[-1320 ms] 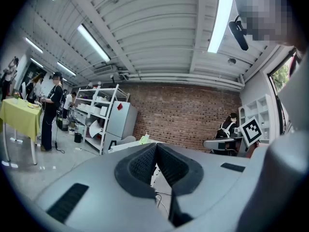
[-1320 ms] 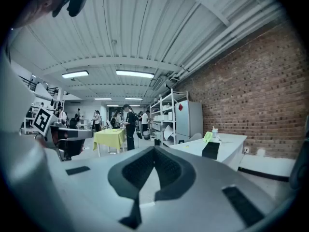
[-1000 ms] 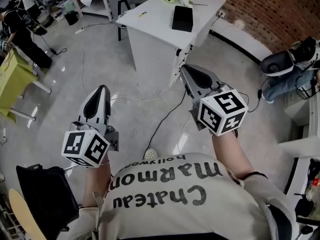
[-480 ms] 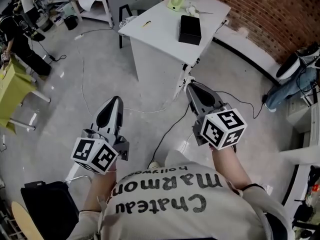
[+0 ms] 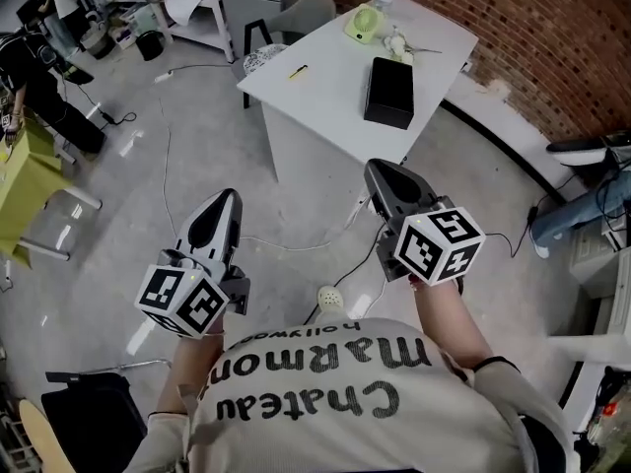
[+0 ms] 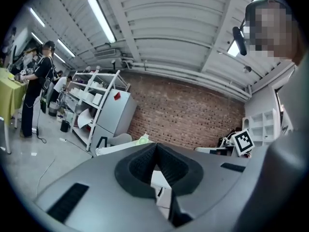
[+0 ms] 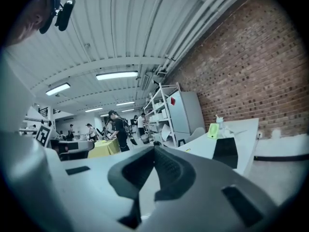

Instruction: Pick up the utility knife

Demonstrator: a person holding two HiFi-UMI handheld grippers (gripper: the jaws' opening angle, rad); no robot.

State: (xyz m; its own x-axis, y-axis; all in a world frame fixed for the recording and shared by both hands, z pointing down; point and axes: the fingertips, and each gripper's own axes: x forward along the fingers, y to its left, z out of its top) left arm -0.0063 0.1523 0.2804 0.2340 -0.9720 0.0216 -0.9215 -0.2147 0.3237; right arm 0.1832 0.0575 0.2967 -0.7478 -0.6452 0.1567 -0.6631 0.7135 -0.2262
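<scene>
Utility knife (image 5: 296, 71), seemingly yellow on the far worktop (image 5: 330, 92), is nearer; left gripper (image 5: 228, 195) and right gripper (image 5: 374, 165) closed, empty.

Yellow thing (image 5: 298, 71) on table (image 5: 335, 106): too small to identify. Clutter (image 5: 398, 43) at its far end indistinct. Black thing (image 5: 94, 407) lower left, cut by edge.

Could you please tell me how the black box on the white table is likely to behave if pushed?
The black box lies flat on a broad face, so it would probably slide, not tip. Its straight edges suggest a stiff body. It sits near an edge of the white table, so a push that way might drop it.
</scene>
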